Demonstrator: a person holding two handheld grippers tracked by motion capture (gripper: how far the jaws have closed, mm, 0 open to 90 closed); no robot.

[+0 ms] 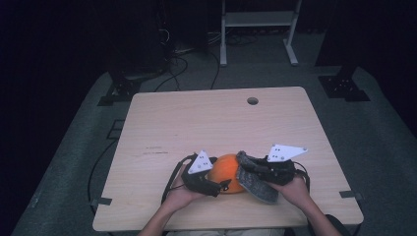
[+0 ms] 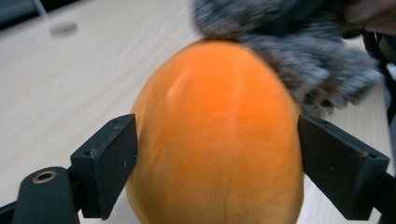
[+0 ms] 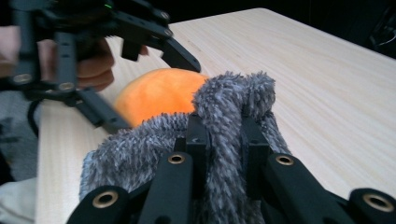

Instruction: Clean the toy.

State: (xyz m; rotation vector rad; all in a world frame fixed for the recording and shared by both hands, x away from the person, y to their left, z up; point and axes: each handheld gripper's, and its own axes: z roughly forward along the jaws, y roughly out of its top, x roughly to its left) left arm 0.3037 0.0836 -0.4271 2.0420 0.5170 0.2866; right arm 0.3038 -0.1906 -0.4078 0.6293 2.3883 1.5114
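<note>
A round orange plush thing (image 1: 225,169) lies on the wooden table (image 1: 196,123) near its front edge. My left gripper (image 1: 222,185) comes at it from the left. In the left gripper view the orange thing (image 2: 215,140) sits between the spread jaws of the left gripper (image 2: 217,128), with the pads at its sides and not squeezing it. My right gripper (image 1: 244,164) is shut on a grey furry cloth (image 1: 258,188), which drapes against the orange thing's right side. In the right gripper view the cloth (image 3: 229,93) bunches up between the jaws of the right gripper (image 3: 223,125), and the orange thing (image 3: 156,93) lies behind it.
A round cable hole (image 1: 253,101) sits near the table's far edge. A white metal frame (image 1: 258,22) and cables (image 1: 172,64) stand on the floor beyond the table. The person's hands come in at the table's front edge.
</note>
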